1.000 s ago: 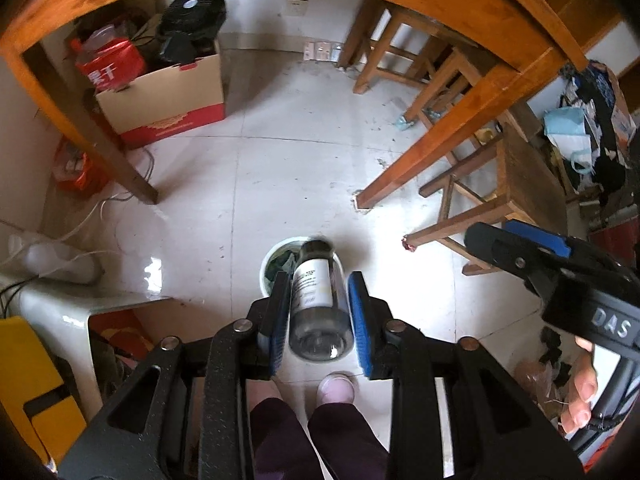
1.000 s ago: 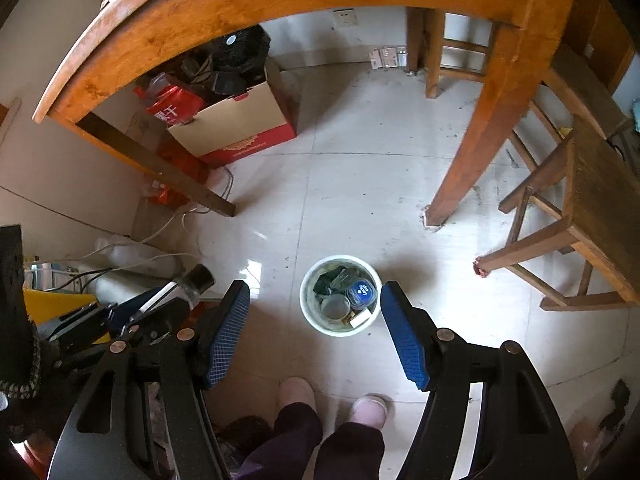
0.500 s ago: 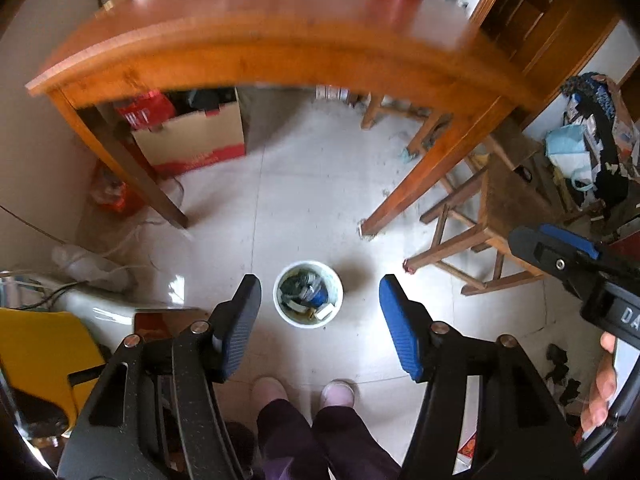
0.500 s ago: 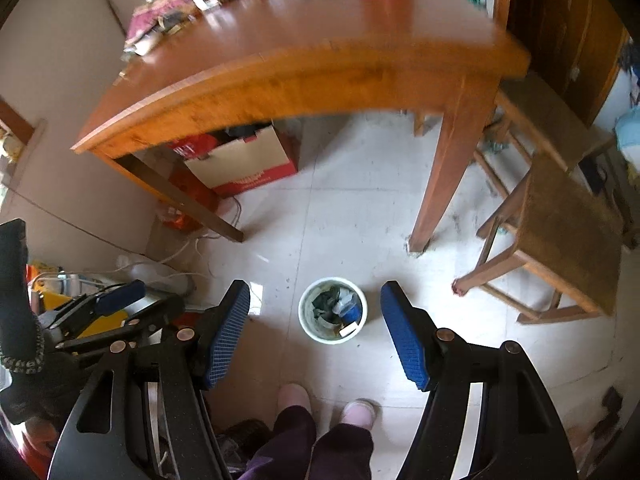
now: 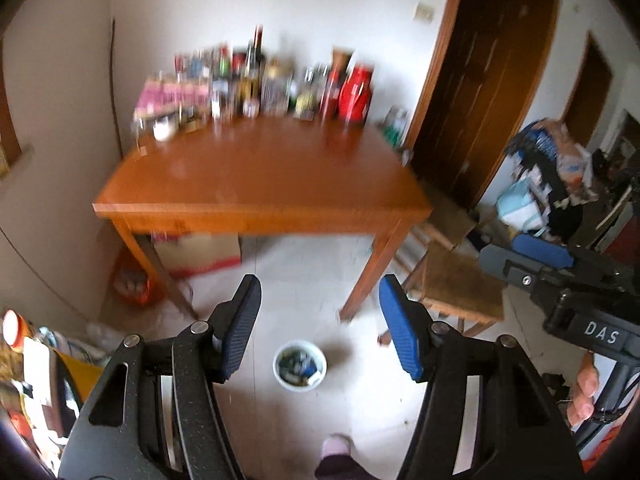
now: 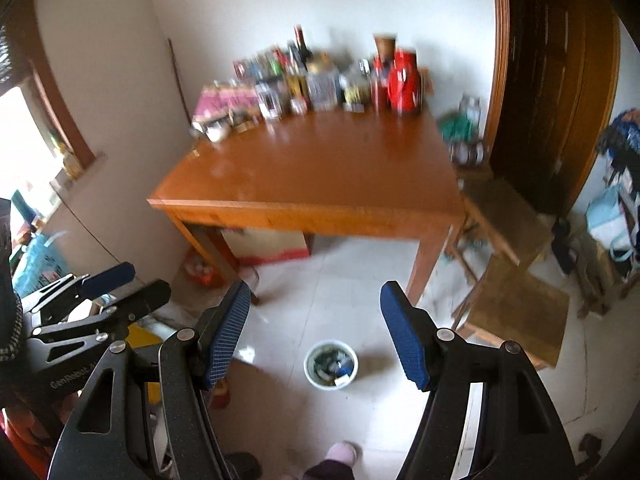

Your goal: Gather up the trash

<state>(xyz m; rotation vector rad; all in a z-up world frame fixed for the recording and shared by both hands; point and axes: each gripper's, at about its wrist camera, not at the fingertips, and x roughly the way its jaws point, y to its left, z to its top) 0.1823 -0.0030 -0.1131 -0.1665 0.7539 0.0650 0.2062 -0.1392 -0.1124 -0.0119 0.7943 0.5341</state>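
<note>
Both claws, the left claw (image 5: 318,330) and right claw (image 6: 316,334), gape wide with nothing between their pads, high above the small white trash bin (image 5: 299,365), filled with mixed dark scraps, on the tiled floor (image 5: 304,264) before the wooden desk (image 5: 260,176).

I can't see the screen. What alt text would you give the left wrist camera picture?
The left gripper, open and empty, hangs high above a small white trash bin full of scraps on a pale tiled floor. Beyond stands a wooden table, blurred bottles and jars along its far edge; the right gripper shows at right.
</note>
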